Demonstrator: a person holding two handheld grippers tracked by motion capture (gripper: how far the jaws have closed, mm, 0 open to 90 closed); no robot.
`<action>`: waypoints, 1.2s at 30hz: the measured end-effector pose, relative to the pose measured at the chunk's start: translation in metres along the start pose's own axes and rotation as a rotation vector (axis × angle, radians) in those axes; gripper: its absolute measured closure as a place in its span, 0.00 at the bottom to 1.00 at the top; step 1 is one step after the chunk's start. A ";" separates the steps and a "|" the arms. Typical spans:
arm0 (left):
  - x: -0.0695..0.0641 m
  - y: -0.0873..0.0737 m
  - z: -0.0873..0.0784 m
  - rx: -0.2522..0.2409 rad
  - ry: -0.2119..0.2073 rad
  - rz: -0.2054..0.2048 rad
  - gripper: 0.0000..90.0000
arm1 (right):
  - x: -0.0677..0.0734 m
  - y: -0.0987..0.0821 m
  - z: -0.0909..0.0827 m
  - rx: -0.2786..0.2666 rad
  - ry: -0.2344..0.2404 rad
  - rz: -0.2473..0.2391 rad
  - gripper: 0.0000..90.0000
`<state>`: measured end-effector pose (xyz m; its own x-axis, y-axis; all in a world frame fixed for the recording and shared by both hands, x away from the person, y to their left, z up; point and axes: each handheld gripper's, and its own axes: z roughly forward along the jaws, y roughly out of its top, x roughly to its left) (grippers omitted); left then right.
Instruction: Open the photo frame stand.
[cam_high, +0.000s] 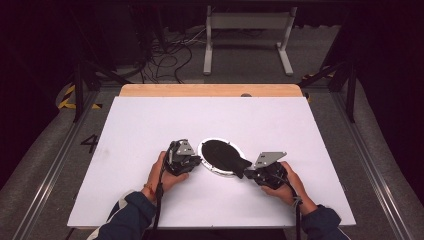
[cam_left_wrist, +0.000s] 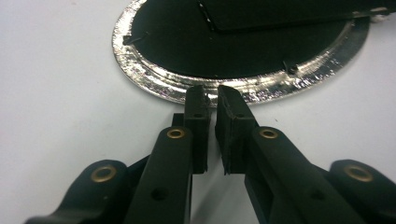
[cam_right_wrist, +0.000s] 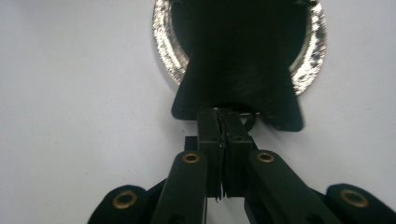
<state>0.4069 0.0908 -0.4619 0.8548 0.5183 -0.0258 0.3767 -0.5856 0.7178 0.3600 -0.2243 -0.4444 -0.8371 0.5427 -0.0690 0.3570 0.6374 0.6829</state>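
A round silver-rimmed plate (cam_high: 202, 156) with a dark inside lies on the white table top (cam_high: 150, 125). A black sheet (cam_high: 223, 155) with a flared tail covers it. In the left gripper view, my left gripper (cam_left_wrist: 211, 95) (cam_high: 198, 161) has its tips at the plate's shiny rim (cam_left_wrist: 140, 70), with a narrow gap between the jaws. At the plate's near right side, my right gripper (cam_right_wrist: 219, 114) (cam_high: 248, 173) is shut on the edge of the black sheet's (cam_right_wrist: 238, 70) flared tail, which spreads over the rim (cam_right_wrist: 163, 42).
A wooden strip (cam_high: 210, 90) runs along the table's far edge. Beyond it, a white frame stand (cam_high: 247, 30) and loose cables (cam_high: 170, 50) are on the floor. Dark rails flank the table on both sides.
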 end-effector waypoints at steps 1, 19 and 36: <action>-0.001 -0.001 -0.001 -0.004 -0.041 0.008 0.90 | -0.002 0.000 -0.002 -0.007 -0.020 0.004 1.00; -0.046 0.008 0.013 -0.011 -0.187 0.096 0.84 | -0.026 -0.014 0.005 -0.042 -0.199 0.114 0.98; -0.041 0.007 0.013 -0.021 -0.097 0.111 0.84 | -0.026 -0.009 0.011 -0.048 -0.160 0.097 1.00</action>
<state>0.3794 0.0572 -0.4649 0.9217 0.3878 -0.0115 0.2710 -0.6224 0.7343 0.3829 -0.2386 -0.4566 -0.7219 0.6827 -0.1129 0.4097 0.5531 0.7254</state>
